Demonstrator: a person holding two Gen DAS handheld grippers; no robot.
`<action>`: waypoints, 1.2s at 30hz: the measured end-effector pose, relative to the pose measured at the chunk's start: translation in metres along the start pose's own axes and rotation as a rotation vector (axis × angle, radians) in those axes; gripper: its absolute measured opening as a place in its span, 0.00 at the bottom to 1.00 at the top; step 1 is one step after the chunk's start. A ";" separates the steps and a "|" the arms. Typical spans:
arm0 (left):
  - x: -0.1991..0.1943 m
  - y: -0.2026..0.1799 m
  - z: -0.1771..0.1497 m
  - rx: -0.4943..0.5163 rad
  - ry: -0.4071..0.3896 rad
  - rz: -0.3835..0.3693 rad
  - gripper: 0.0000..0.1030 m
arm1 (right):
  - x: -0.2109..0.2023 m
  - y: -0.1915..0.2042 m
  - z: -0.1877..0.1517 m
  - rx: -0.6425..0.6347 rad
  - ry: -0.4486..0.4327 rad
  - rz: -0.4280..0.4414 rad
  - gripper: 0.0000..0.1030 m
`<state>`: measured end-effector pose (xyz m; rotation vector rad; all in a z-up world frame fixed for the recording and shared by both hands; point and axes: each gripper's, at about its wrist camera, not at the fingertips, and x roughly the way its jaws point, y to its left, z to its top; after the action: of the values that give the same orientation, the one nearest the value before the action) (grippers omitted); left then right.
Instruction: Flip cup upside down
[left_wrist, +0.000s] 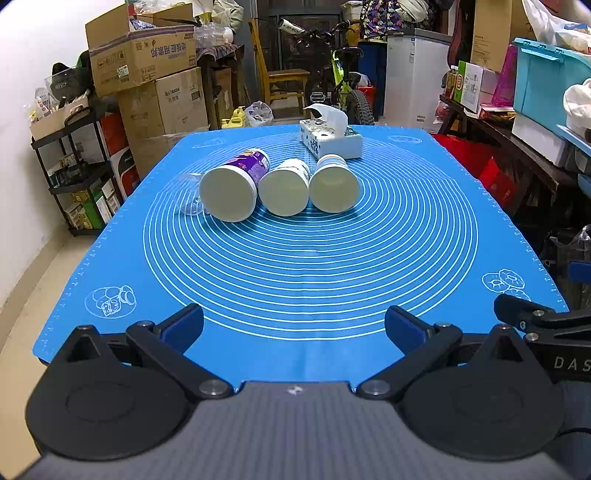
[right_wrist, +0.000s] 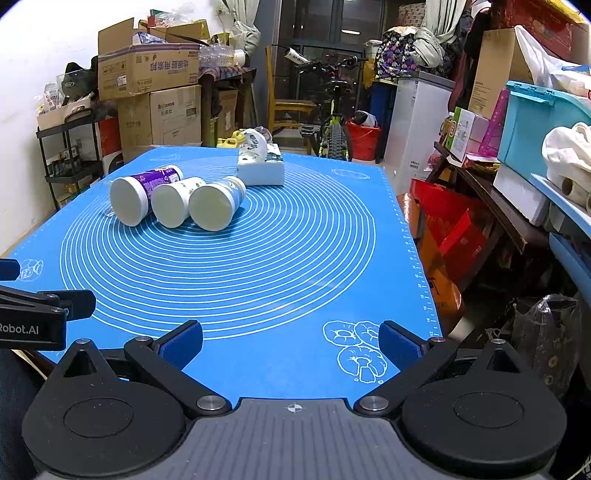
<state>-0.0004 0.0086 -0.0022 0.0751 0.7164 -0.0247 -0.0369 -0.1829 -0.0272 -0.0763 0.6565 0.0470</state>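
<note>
Cups (left_wrist: 284, 186): three lying sideways, touching, on blue mat (left_wrist: 314, 258).
Left gripper (left_wrist: 293, 326): fingers spreading wide, holding nothing.
Right gripper (right_wrist: 290, 341): likewise.

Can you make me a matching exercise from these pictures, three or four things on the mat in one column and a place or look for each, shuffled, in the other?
Things:
1. purple-label cup
2. middle cup
3. blue-label cup
4. tissue box

Descriptions:
A. lying rightmost in the row of three
B. standing behind the row, with a sheet sticking up
C. lying leftmost in the row, beside a clear lid
D. lying between two other cups

Pairs: 1-C, 2-D, 3-A, 4-B
</note>
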 end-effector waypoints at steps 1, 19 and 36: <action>-0.001 0.000 0.000 0.000 -0.001 0.000 1.00 | 0.000 0.000 -0.001 0.001 0.002 0.001 0.98; -0.002 -0.002 -0.001 0.005 0.000 -0.005 1.00 | 0.002 -0.001 -0.004 0.001 0.011 0.001 0.98; -0.002 -0.003 -0.001 0.008 0.001 -0.003 1.00 | 0.001 -0.003 -0.003 0.010 0.010 0.005 0.98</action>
<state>-0.0028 0.0060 -0.0015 0.0813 0.7173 -0.0307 -0.0378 -0.1863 -0.0302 -0.0649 0.6665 0.0480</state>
